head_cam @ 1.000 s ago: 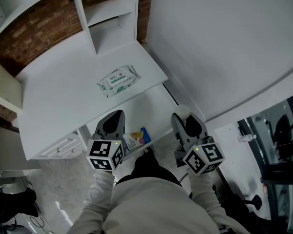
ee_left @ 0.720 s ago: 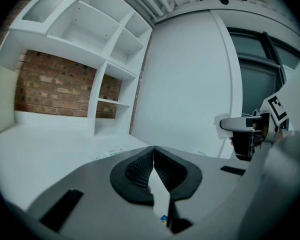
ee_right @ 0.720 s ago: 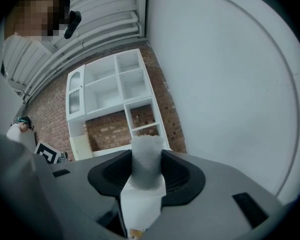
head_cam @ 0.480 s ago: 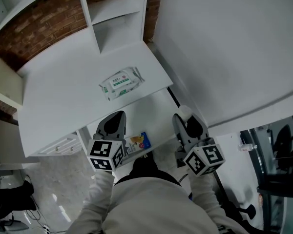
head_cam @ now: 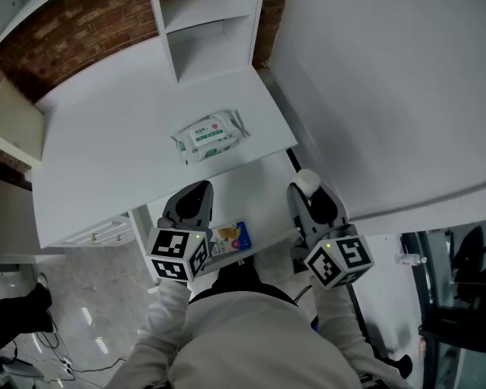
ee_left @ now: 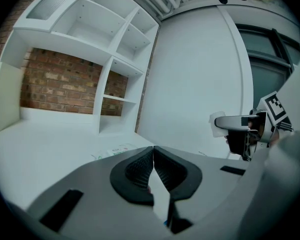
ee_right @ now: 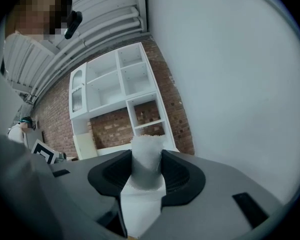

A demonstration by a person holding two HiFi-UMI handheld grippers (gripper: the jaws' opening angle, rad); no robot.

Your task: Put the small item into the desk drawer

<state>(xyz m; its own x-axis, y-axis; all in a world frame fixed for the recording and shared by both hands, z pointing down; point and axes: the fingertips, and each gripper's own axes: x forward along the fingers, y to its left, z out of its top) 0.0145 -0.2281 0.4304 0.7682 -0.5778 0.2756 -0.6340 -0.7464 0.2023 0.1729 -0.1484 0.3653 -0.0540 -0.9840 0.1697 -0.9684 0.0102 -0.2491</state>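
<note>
right tool (ee_right: 147, 160) clenched on the small white item (ee_right: 147, 151), which stands up between its pads at the 3 o'clock edge of the open drawer (head_cam: 259, 197). left tool (ee_left: 153, 159) closed, nothing in it, at the drawer's 9 o'clock edge. colourful packet (head_cam: 230, 237) lies at the drawer's 6 o'clock edge. white drawer floor shows between the tools. wipes pack (head_cam: 210, 135) lies on the table (head_cam: 105, 160) near its front edge, 12 o'clock of the drawer.

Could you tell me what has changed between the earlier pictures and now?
The left gripper and right gripper edged slightly toward the desk. Nothing was taken or released: the right stays shut on the white item, the left shut and empty. The wipes pack lies unmoved.
</note>
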